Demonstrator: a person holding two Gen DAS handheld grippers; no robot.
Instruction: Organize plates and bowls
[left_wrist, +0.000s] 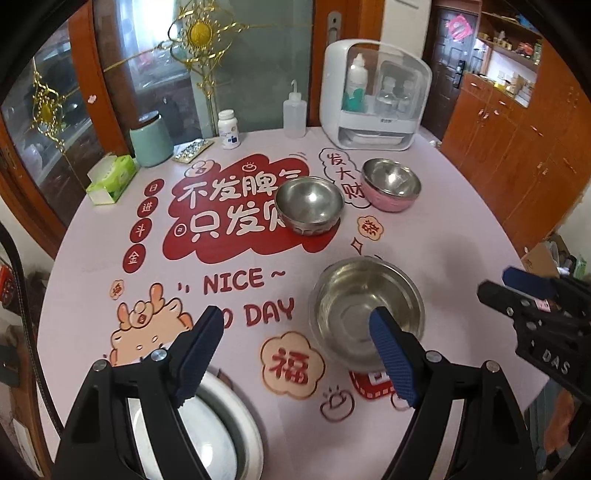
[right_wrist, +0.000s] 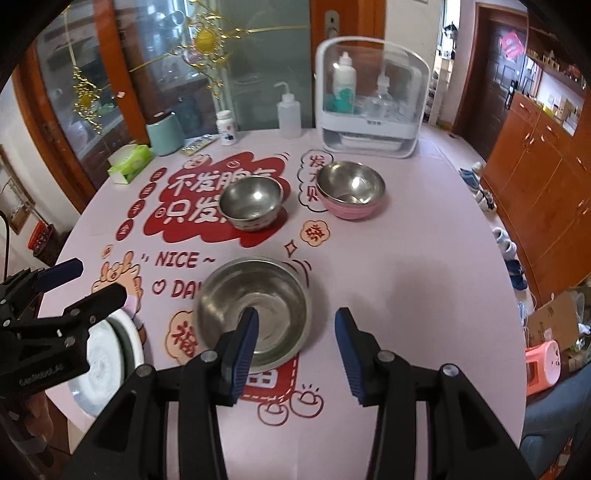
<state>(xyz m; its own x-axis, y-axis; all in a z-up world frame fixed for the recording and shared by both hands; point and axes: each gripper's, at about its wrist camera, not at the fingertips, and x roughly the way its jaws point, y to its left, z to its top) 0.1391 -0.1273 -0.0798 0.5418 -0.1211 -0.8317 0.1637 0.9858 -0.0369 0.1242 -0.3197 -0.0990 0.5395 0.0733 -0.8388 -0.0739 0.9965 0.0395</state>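
Left wrist view: my left gripper (left_wrist: 295, 354) is spread wide, nothing between the pads, hovering over the table (left_wrist: 461, 236). White plate (left_wrist: 221, 435) sits under its left finger at the near edge; big steel bowl (left_wrist: 365, 310) behind the right finger, not touched. Small steel bowl (left_wrist: 309, 203) and pink bowl (left_wrist: 390, 189) farther back, apart. Right wrist view: my right gripper (right_wrist: 295, 350) is about half open and empty, left finger over the big steel bowl (right_wrist: 255, 306). Only this view shows shoes (right_wrist: 506, 240) on the floor.
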